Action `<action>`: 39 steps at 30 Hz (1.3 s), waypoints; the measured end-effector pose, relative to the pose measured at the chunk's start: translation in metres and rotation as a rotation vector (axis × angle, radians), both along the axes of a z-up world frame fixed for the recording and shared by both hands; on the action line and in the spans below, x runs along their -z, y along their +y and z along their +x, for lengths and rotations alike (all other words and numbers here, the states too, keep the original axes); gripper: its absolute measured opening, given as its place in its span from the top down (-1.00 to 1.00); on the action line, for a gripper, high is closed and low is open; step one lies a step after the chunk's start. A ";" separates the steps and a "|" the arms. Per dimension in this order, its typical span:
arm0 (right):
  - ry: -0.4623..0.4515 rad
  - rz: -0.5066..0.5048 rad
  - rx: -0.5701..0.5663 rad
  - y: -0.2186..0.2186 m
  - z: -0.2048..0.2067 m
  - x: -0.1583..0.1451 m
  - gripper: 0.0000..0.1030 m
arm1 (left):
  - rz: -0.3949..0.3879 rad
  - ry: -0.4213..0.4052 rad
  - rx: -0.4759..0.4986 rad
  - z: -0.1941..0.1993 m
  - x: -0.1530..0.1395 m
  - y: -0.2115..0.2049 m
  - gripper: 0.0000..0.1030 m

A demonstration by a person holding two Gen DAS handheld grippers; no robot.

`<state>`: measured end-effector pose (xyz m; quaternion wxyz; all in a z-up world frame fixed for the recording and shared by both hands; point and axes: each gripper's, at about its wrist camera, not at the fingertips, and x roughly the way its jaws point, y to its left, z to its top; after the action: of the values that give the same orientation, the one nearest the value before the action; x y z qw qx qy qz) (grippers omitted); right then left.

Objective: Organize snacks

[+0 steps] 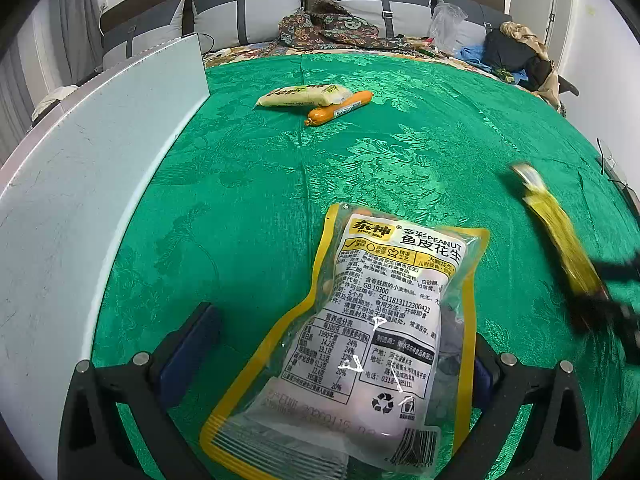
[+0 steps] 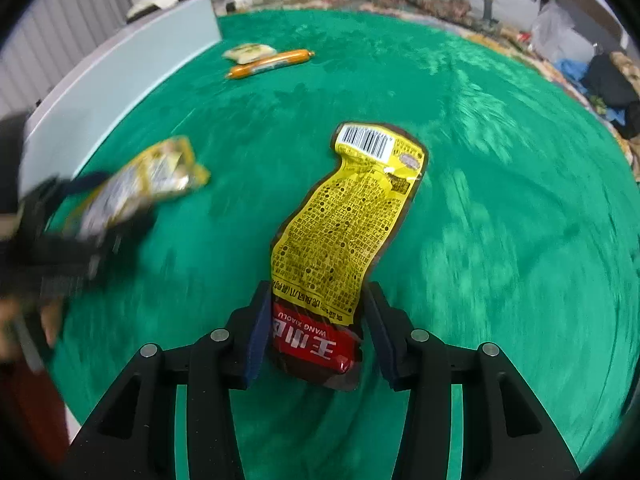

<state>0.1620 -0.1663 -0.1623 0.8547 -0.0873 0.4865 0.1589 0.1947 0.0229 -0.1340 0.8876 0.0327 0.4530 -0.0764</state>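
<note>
The peanut bag lies between the spread jaws of the left gripper, near on the green worktop; whether it is gripped cannot be told. It is judged light, crinkly and slippery, best taken across its filled middle. The yellow pouch is pinched at its red end by the right gripper.
</note>
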 end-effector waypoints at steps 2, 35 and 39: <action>-0.058 0.013 0.014 -0.007 -0.025 0.003 0.05 | 0.000 0.000 0.000 0.000 0.000 0.000 -1.00; -0.178 0.006 0.138 -0.019 -0.049 0.014 -0.69 | 0.000 0.000 -0.001 0.000 0.000 0.000 -1.00; -0.116 -0.004 0.214 -0.014 -0.041 0.011 -0.71 | 0.000 0.000 -0.001 0.000 0.000 0.000 -1.00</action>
<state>0.1214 -0.1808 -0.1732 0.8934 -0.0456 0.4429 0.0608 0.1944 0.0228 -0.1342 0.8878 0.0325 0.4528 -0.0761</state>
